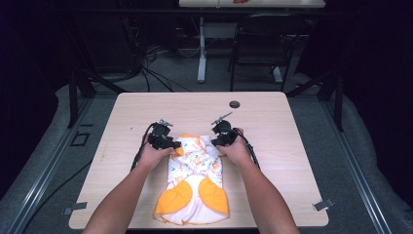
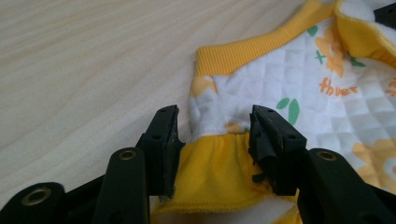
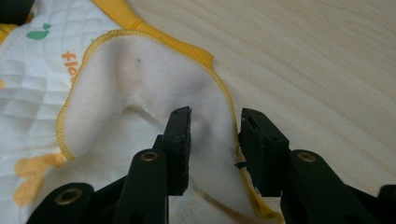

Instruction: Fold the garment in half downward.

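Left tongs point(image 1: 174, 145) and right tongs point(image 1: 217, 142) both stand apart, straddling the far corners of the quilted baby romper point(image 1: 195, 183), unclamped. It lies flat mid-worktop point(image 1: 272, 126), long axis running near-to-far, orange feet nearest the person.

The garment point(image 2: 299, 88) carries printed orange lettering on its white quilted fabric. In the left gripper view the print reads roughly "thver", set beside an orange flower and green leaves; the last letters are blurred. In the right gripper view a partial orange print reads roughly "flot", cut off by a folded flap.
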The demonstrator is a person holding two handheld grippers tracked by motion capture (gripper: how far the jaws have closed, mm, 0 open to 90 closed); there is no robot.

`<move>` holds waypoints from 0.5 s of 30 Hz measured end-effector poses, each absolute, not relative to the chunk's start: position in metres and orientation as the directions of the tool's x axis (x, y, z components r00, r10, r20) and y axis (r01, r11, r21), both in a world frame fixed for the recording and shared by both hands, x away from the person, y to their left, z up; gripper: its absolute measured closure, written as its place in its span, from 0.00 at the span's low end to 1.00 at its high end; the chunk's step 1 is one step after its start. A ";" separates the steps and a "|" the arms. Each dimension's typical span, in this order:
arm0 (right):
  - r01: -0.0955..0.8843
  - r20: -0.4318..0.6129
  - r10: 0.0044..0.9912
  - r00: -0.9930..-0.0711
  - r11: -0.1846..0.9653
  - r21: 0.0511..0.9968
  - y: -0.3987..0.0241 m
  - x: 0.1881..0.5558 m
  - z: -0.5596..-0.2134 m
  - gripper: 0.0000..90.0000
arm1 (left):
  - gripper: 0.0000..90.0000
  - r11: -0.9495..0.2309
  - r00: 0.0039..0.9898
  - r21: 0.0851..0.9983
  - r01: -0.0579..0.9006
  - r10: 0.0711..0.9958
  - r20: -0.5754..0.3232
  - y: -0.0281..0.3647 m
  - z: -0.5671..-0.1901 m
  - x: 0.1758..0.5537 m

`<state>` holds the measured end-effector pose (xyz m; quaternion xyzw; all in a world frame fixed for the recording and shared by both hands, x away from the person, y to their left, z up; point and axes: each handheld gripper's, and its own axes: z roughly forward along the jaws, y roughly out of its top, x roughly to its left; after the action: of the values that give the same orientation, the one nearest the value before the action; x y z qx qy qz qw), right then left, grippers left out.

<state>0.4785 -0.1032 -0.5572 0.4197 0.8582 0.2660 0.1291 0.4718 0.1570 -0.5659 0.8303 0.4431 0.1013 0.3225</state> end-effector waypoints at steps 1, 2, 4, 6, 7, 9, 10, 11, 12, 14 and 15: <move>0.648 -0.001 0.786 -0.618 0.510 0.565 -0.103 0.478 -0.557 0.71 | 0.58 -0.402 0.588 0.625 0.670 0.800 -0.116 0.157 -0.566 0.472; 0.644 -0.016 0.782 -0.624 0.526 0.556 -0.102 0.479 -0.557 0.70 | 0.59 -0.407 0.590 0.621 0.669 0.800 -0.111 0.156 -0.567 0.472; 0.648 -0.009 0.788 -0.616 0.514 0.562 -0.102 0.479 -0.558 0.68 | 0.59 -0.409 0.587 0.617 0.672 0.803 -0.107 0.156 -0.568 0.472; 0.655 -0.012 0.789 -0.615 0.519 0.550 -0.103 0.480 -0.557 0.66 | 0.59 -0.412 0.589 0.619 0.669 0.801 -0.104 0.156 -0.568 0.472; 0.655 -0.009 0.795 -0.606 0.505 0.562 -0.103 0.480 -0.558 0.64 | 0.59 -0.411 0.589 0.620 0.669 0.802 -0.104 0.156 -0.569 0.472; 0.654 -0.015 0.793 -0.609 0.513 0.556 -0.105 0.480 -0.558 0.64 | 0.60 -0.420 0.598 0.620 0.663 0.796 -0.100 0.156 -0.569 0.472; 0.658 0.004 0.797 -0.604 0.496 0.567 -0.105 0.481 -0.560 0.64 | 0.60 -0.418 0.596 0.622 0.662 0.797 -0.099 0.156 -0.569 0.472; 0.664 0.004 0.795 -0.606 0.503 0.553 -0.107 0.482 -0.559 0.64 | 0.60 -0.416 0.597 0.625 0.661 0.796 -0.101 0.157 -0.569 0.471; 0.669 0.023 0.799 -0.601 0.487 0.561 -0.107 0.482 -0.560 0.64 | 0.61 -0.417 0.599 0.625 0.660 0.794 -0.102 0.157 -0.569 0.471; 0.675 0.030 0.803 -0.596 0.480 0.561 -0.108 0.482 -0.560 0.64 | 0.65 -0.414 0.596 0.631 0.656 0.797 -0.097 0.158 -0.570 0.470; 0.676 0.035 0.800 -0.599 0.481 0.558 -0.109 0.483 -0.560 0.65 | 0.68 -0.415 0.599 0.629 0.657 0.794 -0.101 0.159 -0.569 0.470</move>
<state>0.4828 -0.1089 -0.5602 0.4328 0.8527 0.2686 0.1157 0.4699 0.1589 -0.5694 0.8344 0.4349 0.1068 0.3211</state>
